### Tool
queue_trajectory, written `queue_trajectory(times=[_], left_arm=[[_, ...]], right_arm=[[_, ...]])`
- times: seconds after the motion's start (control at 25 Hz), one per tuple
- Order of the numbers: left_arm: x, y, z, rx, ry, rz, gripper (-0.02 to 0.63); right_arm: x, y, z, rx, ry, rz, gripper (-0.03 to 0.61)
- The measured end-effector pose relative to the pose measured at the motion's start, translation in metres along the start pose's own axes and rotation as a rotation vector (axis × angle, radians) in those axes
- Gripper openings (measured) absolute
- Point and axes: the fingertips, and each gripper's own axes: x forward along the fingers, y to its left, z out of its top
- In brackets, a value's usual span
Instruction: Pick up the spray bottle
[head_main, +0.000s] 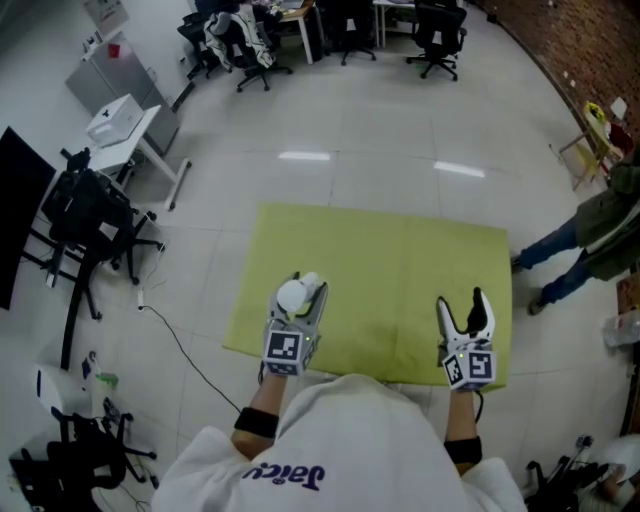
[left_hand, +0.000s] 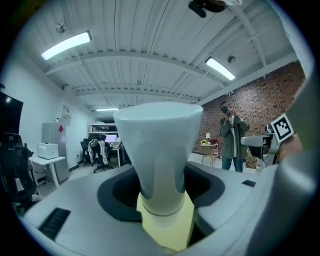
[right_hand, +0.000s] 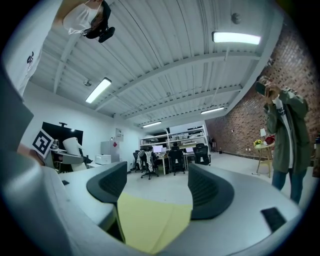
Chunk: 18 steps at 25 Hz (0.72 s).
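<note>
The grasp is made: the left claw (head_main: 303, 290) is closed tight on the bottle (left_hand: 160, 150), gripping just below its white spray head, with the yellow body hanging beneath, above the mat (head_main: 400, 260) on the floor. The right claw (right_hand: 155, 192) gapes wide with nothing in it. Judged from this, the pick-up looks all but finished; what's left calls for a firm, level hold so the bottle doesn't slip

Noted pale, glossy tiled floor (head_main: 380, 125) as the only support. Found yellow-green mat (head_main: 395, 265) spread flat directly on it, faint creases showing. Logged black cable (head_main: 190, 355) trailing over tiles just left of mat, office chairs (head_main: 437, 35) standing well beyond far edge.
</note>
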Motion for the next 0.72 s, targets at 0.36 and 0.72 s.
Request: queue_trajectory(times=[0.36, 0.72], left_arm=[[-0.012, -0.002, -0.005, -0.013, 0.008, 0.025, 0.249], [-0.021, -0.005, -0.006, -0.025, 0.02, 0.038, 0.249]], right_arm=[[-0.009, 0.001, -0.011, -0.001, 0.016, -0.04, 0.391], [-0.008, 0.011, -0.012, 0.0, 0.017, -0.035, 0.391]])
